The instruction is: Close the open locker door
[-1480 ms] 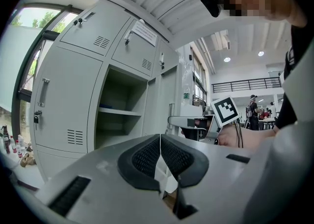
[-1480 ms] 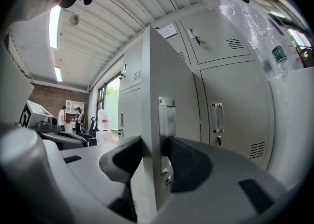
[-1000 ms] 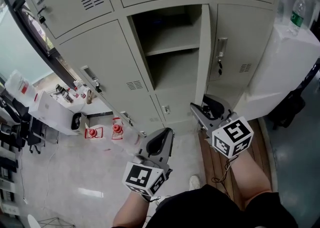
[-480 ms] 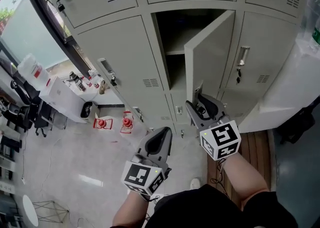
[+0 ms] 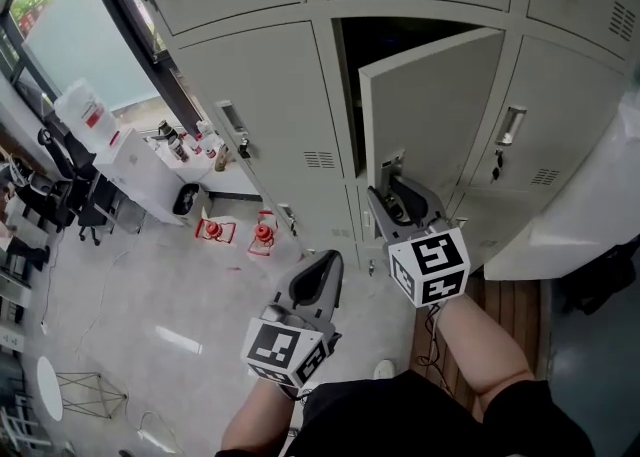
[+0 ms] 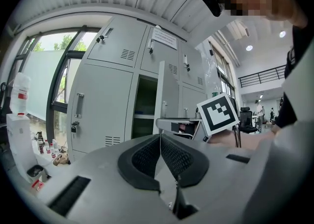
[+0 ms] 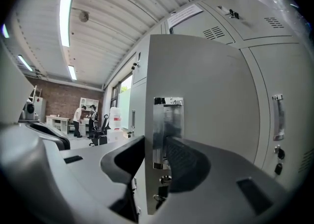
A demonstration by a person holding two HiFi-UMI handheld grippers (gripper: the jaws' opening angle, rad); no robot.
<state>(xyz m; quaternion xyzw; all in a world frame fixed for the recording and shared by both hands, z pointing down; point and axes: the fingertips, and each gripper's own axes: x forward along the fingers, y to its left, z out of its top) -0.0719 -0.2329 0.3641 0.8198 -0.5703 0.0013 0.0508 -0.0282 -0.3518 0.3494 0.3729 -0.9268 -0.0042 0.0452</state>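
The pale grey locker door [image 5: 430, 115] stands partly swung out in front of its dark compartment [image 5: 350, 55]. My right gripper [image 5: 386, 188] is level at the door's free edge, and its jaws have just been closing. The edge and its metal handle plate [image 7: 166, 130] sit between the pads, one pad on each face of the door [image 7: 206, 86], so my right gripper [image 7: 154, 142] is shut on it. My left gripper [image 5: 322, 263] hangs lower and to the left, away from the lockers, shut with nothing in it. The left gripper view shows the left gripper [image 6: 160, 137] with its pads together.
Shut locker doors [image 5: 270, 115] flank the open one. A white cabinet [image 5: 590, 215] stands right of the lockers over a wooden floor strip [image 5: 500, 295]. Left, by the window, are a white box with bottles [image 5: 150, 170] and red items [image 5: 262, 232] on the floor.
The door has swung from edge-on toward its opening, now showing its outer face. My right gripper has moved left with the door's edge. The left gripper has shifted only a little.
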